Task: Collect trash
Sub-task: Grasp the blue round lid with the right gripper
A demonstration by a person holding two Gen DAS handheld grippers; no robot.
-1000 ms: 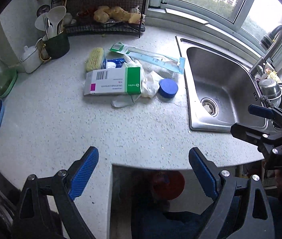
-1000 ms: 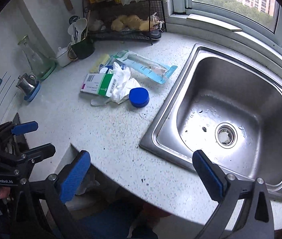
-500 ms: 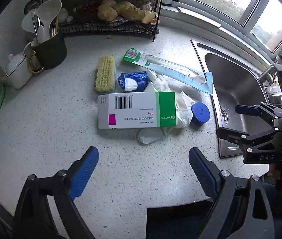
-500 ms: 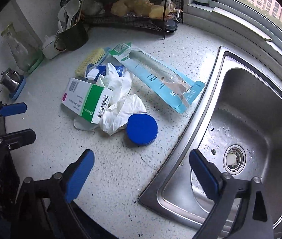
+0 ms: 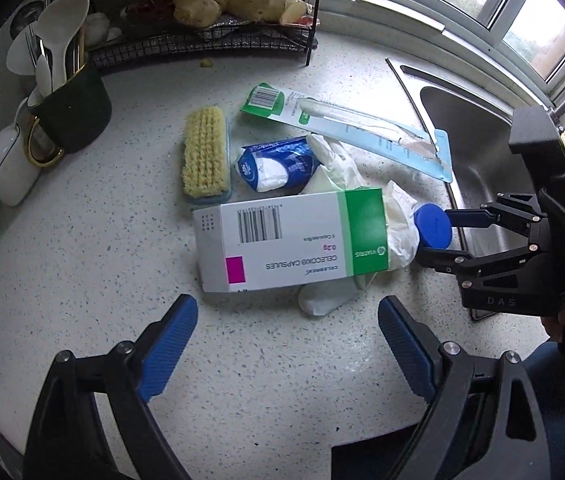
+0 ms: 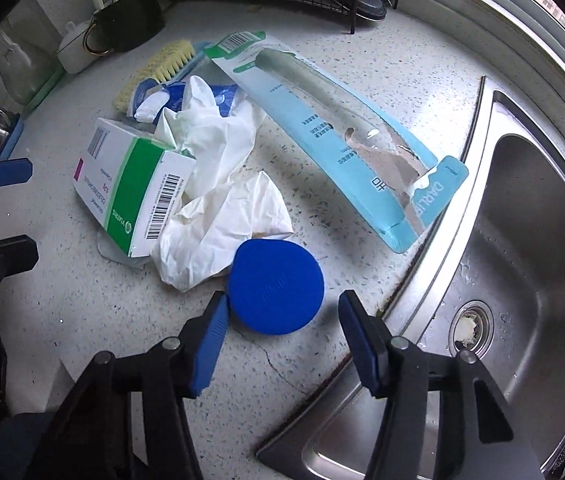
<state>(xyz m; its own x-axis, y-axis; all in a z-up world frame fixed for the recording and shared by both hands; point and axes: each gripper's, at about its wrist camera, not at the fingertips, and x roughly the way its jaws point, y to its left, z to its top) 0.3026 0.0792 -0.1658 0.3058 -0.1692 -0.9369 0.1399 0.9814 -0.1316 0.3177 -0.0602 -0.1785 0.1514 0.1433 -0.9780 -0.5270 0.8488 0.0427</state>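
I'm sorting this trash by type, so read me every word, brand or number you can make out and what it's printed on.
"CELECOXIB CAPSULES", "0.2g", "VIATRIS": white and green medicine box.
"DARLIE", cut off by the tear: long light blue toothbrush package.
"DAS": body of the right gripper.
Barcode digits on the box and the package, and small print on the blue and white wrapper: too small to read.

Speckled, matt stone bench [image 6: 382, 80]; brushed steel sink [image 6: 530, 240]; smooth matt plastic lid [image 6: 276, 286]; printed cardboard box [image 5: 290, 240]; crumpled white glove [image 6: 218, 140].
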